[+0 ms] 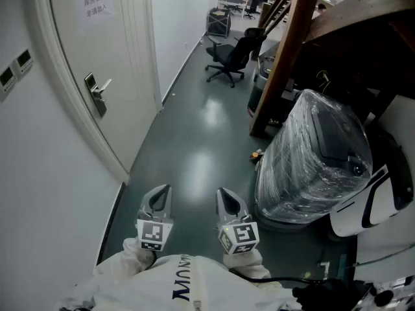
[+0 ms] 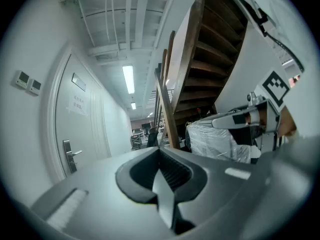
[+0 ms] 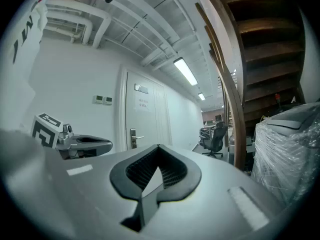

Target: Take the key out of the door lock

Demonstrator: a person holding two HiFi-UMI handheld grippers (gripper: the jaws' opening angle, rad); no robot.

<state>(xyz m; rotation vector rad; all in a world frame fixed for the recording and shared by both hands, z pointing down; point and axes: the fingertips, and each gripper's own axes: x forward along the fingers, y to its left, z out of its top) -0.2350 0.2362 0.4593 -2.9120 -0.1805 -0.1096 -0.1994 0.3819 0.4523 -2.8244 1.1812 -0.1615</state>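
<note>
Hallway door (image 1: 120, 41) bears silver lever lock (image 1: 96, 94) (key indiscernible).

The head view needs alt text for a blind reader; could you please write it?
Left gripper and right gripper, jaws shut and empty, are held level in a corridor, short of the closed white door at left. A plastic-wrapped object stands right.
</note>
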